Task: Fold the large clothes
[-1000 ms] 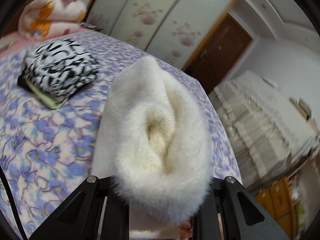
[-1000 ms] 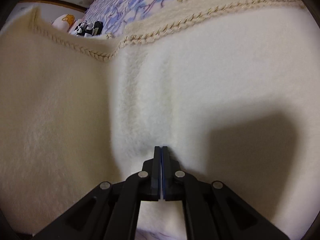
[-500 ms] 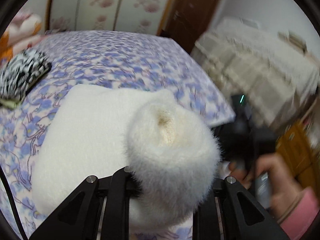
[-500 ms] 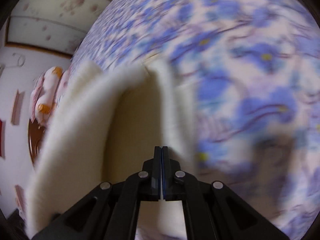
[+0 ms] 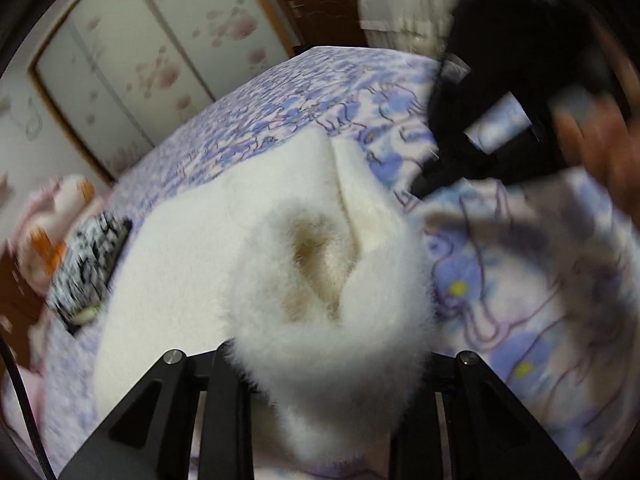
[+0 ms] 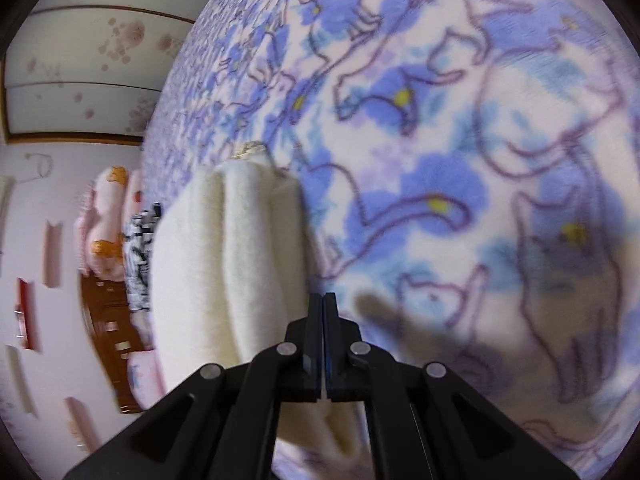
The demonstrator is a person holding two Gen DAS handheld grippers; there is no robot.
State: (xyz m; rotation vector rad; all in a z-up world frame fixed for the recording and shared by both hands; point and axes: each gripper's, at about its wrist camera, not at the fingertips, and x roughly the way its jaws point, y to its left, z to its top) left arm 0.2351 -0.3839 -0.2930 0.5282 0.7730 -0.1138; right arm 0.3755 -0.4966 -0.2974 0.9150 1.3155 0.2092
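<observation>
Left gripper (image 5: 328, 364): jaws opening, furry roll of cream garment (image 5: 200, 264) between them (pads hidden). Right gripper (image 6: 323, 308) clenched, empty, over floral bedspread (image 6: 460, 128) beside folded garment.

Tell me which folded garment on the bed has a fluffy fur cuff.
The cream-white garment at the left hand-held gripper, whose jaws are opening. The black-and-white patterned one behind has none.

Floral bedspread (image 5: 520, 280) across the bed; folded zebra-print bundle (image 5: 90, 264) near its far side, pink plush toy (image 6: 106, 224) beyond, flowered wardrobe doors (image 5: 132, 60) and brown door (image 5: 320, 4) behind.
</observation>
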